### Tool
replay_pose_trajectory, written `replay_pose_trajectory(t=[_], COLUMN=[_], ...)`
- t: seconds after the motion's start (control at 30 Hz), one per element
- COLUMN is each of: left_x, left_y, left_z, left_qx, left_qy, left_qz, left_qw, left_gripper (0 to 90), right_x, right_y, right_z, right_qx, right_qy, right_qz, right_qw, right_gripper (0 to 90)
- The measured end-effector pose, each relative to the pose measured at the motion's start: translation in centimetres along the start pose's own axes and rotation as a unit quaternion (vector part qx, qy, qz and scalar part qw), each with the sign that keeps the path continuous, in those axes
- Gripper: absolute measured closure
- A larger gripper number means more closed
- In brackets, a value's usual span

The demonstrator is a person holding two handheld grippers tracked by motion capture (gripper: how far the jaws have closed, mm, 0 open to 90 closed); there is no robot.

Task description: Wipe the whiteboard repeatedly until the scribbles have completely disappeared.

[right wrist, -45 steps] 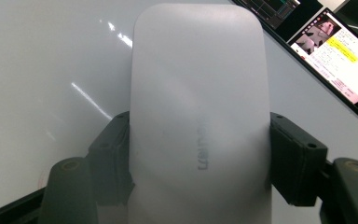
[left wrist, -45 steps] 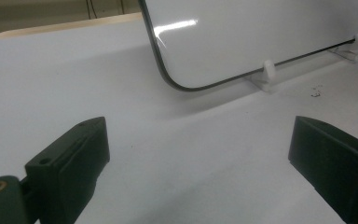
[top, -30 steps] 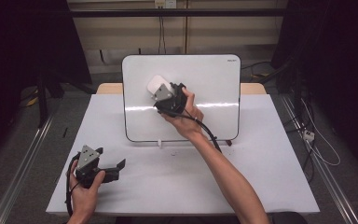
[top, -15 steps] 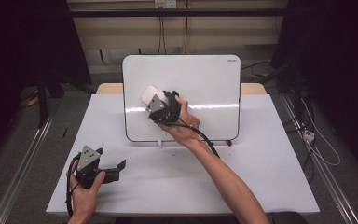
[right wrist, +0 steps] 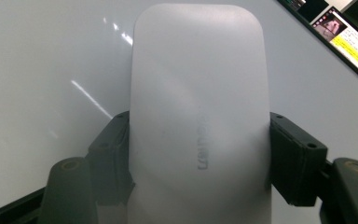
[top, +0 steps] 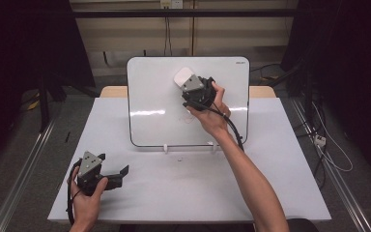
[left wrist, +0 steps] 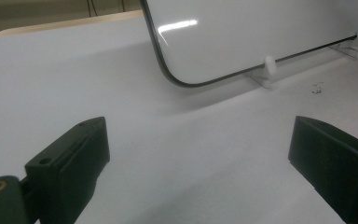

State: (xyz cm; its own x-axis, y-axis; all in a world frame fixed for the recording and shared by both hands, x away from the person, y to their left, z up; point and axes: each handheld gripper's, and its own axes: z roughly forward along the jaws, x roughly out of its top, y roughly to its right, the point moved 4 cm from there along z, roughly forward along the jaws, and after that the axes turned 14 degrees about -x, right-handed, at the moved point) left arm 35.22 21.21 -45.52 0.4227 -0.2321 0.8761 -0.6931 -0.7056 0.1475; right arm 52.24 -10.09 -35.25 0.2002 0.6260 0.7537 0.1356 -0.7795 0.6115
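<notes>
A whiteboard [top: 159, 101] stands upright on two small white feet at the back of the table. My right gripper [top: 189, 83] is shut on a white rounded eraser [top: 184, 77] and holds it flat against the board's upper middle. In the right gripper view the eraser [right wrist: 198, 112] sits squeezed between both black jaws, against the board [right wrist: 42, 70]. Faint red marks [top: 189, 118] remain on the board below the hand. My left gripper [top: 121, 175] rests open on the table at the front left, nothing between its jaws. The left gripper view shows the board's lower corner [left wrist: 186, 56] ahead of my left gripper [left wrist: 200, 154].
The white table [top: 183, 188] has free room in front of the board. A white foot [left wrist: 268, 70] of the board and a few dark specks [left wrist: 317, 87] lie on the table. Dark curtains and cables surround the table; a metal rail [top: 24, 169] runs along the left.
My right gripper has carried the eraser across the board from its upper left toward the upper middle. The left gripper has stayed put.
</notes>
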Motion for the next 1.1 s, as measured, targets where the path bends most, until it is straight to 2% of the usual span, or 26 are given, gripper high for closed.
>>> replay_pose_trajectory(t=[0.07, 0.13, 0.23, 0.33, 0.4, 0.6, 0.73, 0.77, 0.83, 0.93, 1.1], left_x=[0.0, 0.0, 0.0, 0.0, 0.0, 0.0, 0.0, 0.0, 0.0, 0.0, 0.0], left_y=[0.0, 0.0, 0.0, 0.0, 0.1, 0.1, 0.1, 0.1, 0.1, 0.0, 0.1], left_z=[0.0, 0.0, 0.1, 0.1, 0.1, 0.2, 0.2, 0.2, 0.2, 0.1, 0.1], left_qx=[0.001, 0.001, 0.000, 0.000, -0.001, 0.002, 0.002, 0.001, 0.001, 0.000, 0.001], left_qy=[0.001, 0.001, 0.000, 0.000, -0.003, -0.003, -0.004, -0.004, -0.003, -0.001, 0.002], left_qz=[0.000, 0.000, -0.001, 0.000, 0.001, 0.001, 0.002, 0.001, 0.002, 0.001, 0.000], left_qw=[1.0000, 1.0000, 1.0000, 1.0000, 1.0000, 1.0000, 1.0000, 1.0000, 1.0000, 1.0000, 1.0000], left_gripper=[5.1, 5.1, 5.1, 5.1, 5.1, 5.1, 5.1, 5.1, 5.1, 5.1, 5.1], right_x=[-0.2, -0.1, -0.5, -1.0, -1.2, -2.2, -2.6, -2.7, -2.6, -2.6, -2.6], right_y=[0.4, 0.2, -0.3, -1.3, -2.2, -4.8, -5.8, -5.9, -5.6, -4.9, -2.1], right_z=[0.0, -0.2, -0.3, -0.9, -1.3, -2.5, -3.0, -3.1, -2.9, -2.7, -1.8], right_qx=[0.001, -0.011, -0.012, -0.008, -0.004, 0.011, 0.019, 0.018, 0.034, 0.030, 0.009], right_qy=[-0.001, 0.001, 0.000, 0.003, 0.009, 0.019, 0.022, 0.025, 0.021, 0.019, 0.007], right_qz=[0.006, 0.000, 0.009, 0.002, -0.014, -0.031, -0.045, -0.048, -0.042, -0.044, -0.016], right_qw=[1.0000, 0.9999, 0.9999, 1.0000, 0.9998, 0.9993, 0.9986, 0.9984, 0.9983, 0.9984, 0.9998], right_gripper=[31.6, 31.6, 31.6, 31.6, 31.6, 31.6, 31.6, 31.6, 31.5, 31.6, 31.6])
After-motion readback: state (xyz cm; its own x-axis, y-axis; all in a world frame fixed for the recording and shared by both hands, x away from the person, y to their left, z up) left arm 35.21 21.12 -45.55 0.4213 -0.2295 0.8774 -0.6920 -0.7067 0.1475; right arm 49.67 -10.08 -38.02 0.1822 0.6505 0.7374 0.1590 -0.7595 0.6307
